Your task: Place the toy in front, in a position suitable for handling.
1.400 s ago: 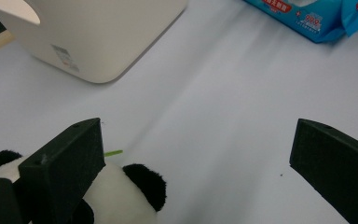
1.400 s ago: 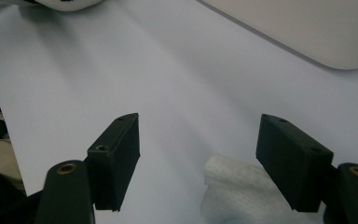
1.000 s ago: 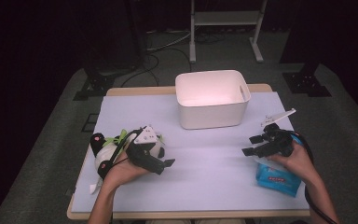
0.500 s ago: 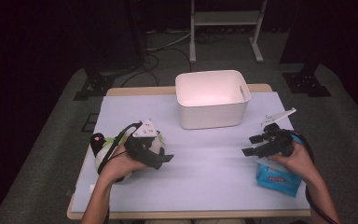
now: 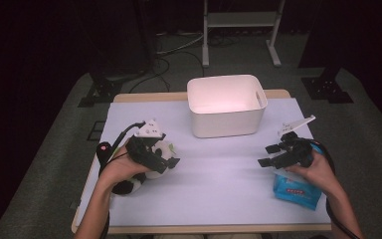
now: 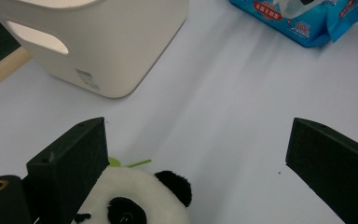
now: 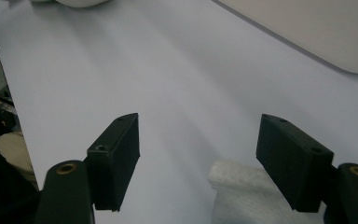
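We are working at the table [image 5: 219, 199], where the white bin [image 5: 226, 105] is standing at the back and the blue wipes pack [image 5: 296, 188] is lying under our right hand. The toy panda [image 6: 140, 198] is lying near the left edge; we are judging it light, soft and squashy, best pinched across its round head. Our left gripper [image 6: 193, 161] is hovering wide open over it, gripping nothing. Our right gripper [image 7: 200, 154] is also gaping empty.
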